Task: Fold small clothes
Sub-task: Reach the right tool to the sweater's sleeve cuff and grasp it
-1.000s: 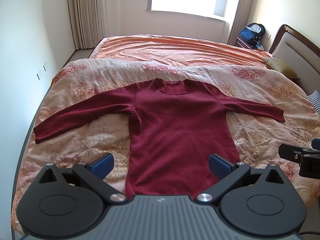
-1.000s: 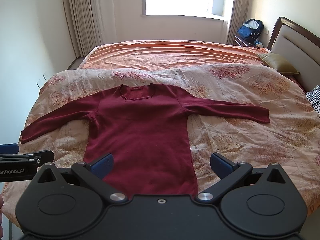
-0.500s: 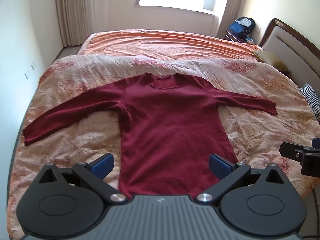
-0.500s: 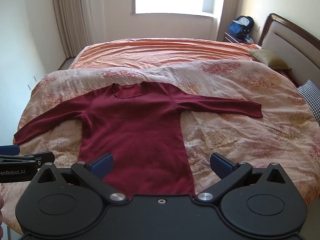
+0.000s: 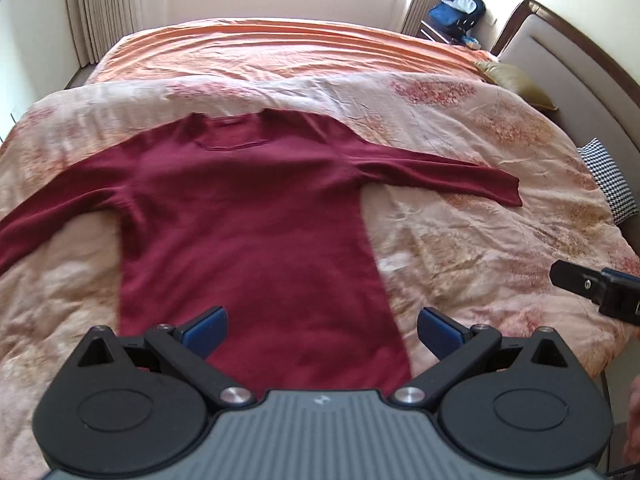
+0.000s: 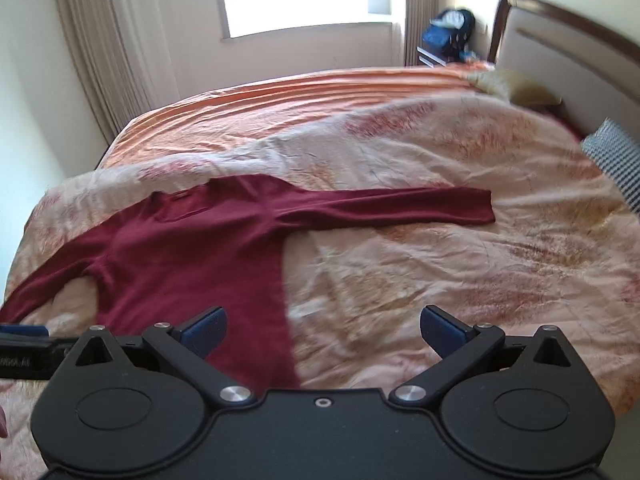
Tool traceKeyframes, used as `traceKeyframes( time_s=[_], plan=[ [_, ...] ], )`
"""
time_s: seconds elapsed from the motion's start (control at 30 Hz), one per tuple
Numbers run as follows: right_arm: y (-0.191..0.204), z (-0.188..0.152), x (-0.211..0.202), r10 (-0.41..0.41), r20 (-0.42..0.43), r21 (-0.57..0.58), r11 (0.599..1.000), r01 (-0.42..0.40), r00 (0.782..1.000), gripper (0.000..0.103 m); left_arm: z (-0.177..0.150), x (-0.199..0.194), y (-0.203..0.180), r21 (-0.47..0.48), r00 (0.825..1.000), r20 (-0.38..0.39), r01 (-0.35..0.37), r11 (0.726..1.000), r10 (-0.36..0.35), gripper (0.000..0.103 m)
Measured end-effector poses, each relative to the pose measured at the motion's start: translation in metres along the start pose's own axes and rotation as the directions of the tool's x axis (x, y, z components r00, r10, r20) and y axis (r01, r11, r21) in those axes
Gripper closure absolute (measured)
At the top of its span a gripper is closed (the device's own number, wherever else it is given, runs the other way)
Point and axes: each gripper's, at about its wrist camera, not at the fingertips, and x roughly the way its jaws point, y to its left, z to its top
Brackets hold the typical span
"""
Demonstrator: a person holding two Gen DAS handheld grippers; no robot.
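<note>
blue backpack (image 5: pixel 456 8) and gold pillow (image 5: pixel 516 82) far beyond the fingertips, checkered pillow (image 5: pixel 610 180) off right. soft knit maroon sweater (image 5: pixel 248 216) spread flat on the wrinkly floral quilt (image 5: pixel 460 216), sleeves out, hem between left gripper (image 5: pixel 322 326) fingers. right gripper (image 6: pixel 322 326) over sweater's edge. both spread wide, holding nothing.

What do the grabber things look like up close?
Both are black. The left gripper has blue finger pads and a ribbed grey body with a small white logo. The right gripper has blue pads too, round black discs, silver pivot screws and a smooth black body.
</note>
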Motion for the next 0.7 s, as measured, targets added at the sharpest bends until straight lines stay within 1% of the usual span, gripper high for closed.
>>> traceKeyframes(
  time_s=[0.1, 0.13, 0.17, 0.23, 0.3, 0.37, 0.53, 0.6, 0.7],
  plan=[
    [-0.065, 0.019, 0.046, 0.123, -0.053, 0.116, 0.986, -0.116, 0.991, 0.000, 0.015, 0.036, -0.036, 0.021, 1.000, 0.007, -0.027, 0.999, 0.027, 0.000],
    [-0.086, 0.024, 0.064, 0.152, -0.064, 0.155, 0.978, -0.141, 0.986, 0.000, 0.020, 0.049, -0.047, 0.029, 0.999, 0.008, -0.037, 0.999, 0.036, 0.000],
    [-0.107, 0.030, 0.082, 0.159, -0.074, 0.184, 0.972, -0.143, 0.984, 0.000, 0.025, 0.061, -0.058, 0.033, 0.999, 0.008, -0.045, 0.998, 0.044, 0.000],
    [-0.142, 0.043, 0.118, 0.130, -0.083, 0.193, 0.975, -0.112, 0.988, 0.000, 0.036, 0.087, -0.077, 0.031, 0.998, -0.001, -0.061, 0.998, 0.061, 0.000],
    [-0.173, 0.055, 0.148, 0.090, -0.063, 0.171, 0.982, -0.078, 0.994, 0.001, 0.045, 0.104, -0.091, 0.030, 0.998, -0.005, -0.068, 0.997, 0.068, 0.000],
    [-0.204, 0.069, 0.178, 0.076, -0.039, 0.166, 0.984, -0.069, 0.996, 0.001, 0.052, 0.119, -0.104, 0.039, 0.997, 0.001, -0.071, 0.997, 0.071, 0.000],
    [-0.279, 0.093, 0.252, 0.072, 0.033, 0.231, 0.970, -0.078, 0.997, 0.003, 0.065, 0.156, -0.127, 0.087, 0.996, -0.019, -0.081, 0.993, 0.083, 0.000],
    [-0.304, 0.100, 0.278, 0.060, 0.047, 0.271, 0.960, -0.070, 0.997, 0.005, 0.070, 0.167, -0.135, 0.109, 0.996, -0.023, -0.081, 0.991, 0.084, 0.000],
    [-0.339, 0.105, 0.310, 0.090, 0.065, 0.335, 0.936, -0.106, 0.994, 0.010, 0.078, 0.185, -0.143, 0.127, 0.996, -0.026, -0.078, 0.989, 0.082, 0.000]
  ],
)
